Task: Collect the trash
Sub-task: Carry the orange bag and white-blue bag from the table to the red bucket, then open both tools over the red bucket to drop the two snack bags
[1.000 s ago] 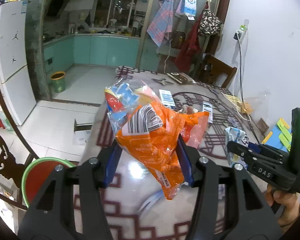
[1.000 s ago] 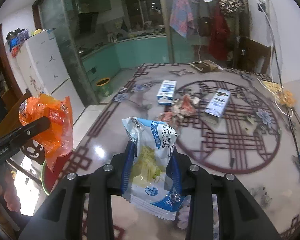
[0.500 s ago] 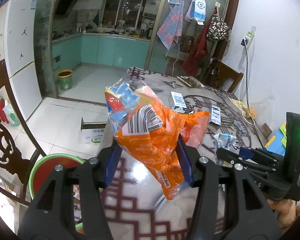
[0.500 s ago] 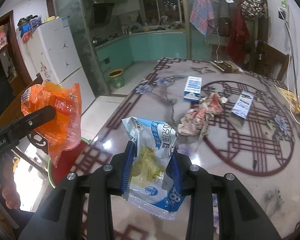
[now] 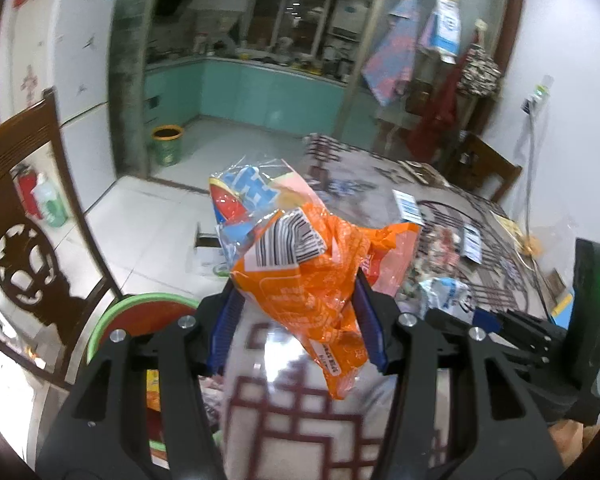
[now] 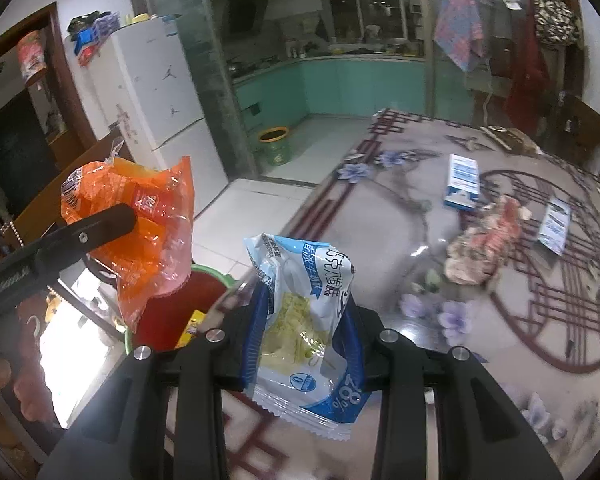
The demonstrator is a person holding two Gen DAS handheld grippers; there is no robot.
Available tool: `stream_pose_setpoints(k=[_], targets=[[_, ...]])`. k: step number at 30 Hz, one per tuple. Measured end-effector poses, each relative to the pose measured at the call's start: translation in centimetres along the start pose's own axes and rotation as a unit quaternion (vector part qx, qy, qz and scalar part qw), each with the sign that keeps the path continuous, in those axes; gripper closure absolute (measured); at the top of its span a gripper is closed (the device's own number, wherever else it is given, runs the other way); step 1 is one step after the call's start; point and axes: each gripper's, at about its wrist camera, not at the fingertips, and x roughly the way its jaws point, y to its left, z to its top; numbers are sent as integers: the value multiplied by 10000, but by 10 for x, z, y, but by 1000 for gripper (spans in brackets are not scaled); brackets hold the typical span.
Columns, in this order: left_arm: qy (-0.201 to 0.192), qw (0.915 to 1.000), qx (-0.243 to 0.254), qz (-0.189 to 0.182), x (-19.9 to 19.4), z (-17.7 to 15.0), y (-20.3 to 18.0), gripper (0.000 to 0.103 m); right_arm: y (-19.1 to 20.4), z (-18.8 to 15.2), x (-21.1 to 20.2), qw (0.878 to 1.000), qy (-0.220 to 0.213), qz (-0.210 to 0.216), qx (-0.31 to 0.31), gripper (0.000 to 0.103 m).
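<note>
Left gripper point(image 5: 296, 320) was clamped on a crumpled orange wrapper point(image 5: 312, 292) at frame centre — above the table point(image 5: 292, 432) edge, with the green-rimmed red bin point(image 5: 140, 312) at lower left. Right gripper point(image 6: 304, 328) pinched a blue-and-white snack packet point(image 6: 300, 320), low in its view — more litter point(image 6: 484, 244) lay at right.

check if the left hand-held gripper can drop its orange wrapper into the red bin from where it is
Probably yes: the left hand-held gripper holds the orange wrapper near the red bin, whose mouth is open, nothing between.
</note>
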Motion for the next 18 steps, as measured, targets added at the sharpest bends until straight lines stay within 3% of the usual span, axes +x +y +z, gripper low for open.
stream_pose_setpoints(k=[8,18], targets=[[119,9972,-342,660,1,-6,50,52,29,5,27,9993,143,332,-93,69],[89,9899,-731,1209,-7,-10,90,52,76,2,69,9950,518,811,-278,69]])
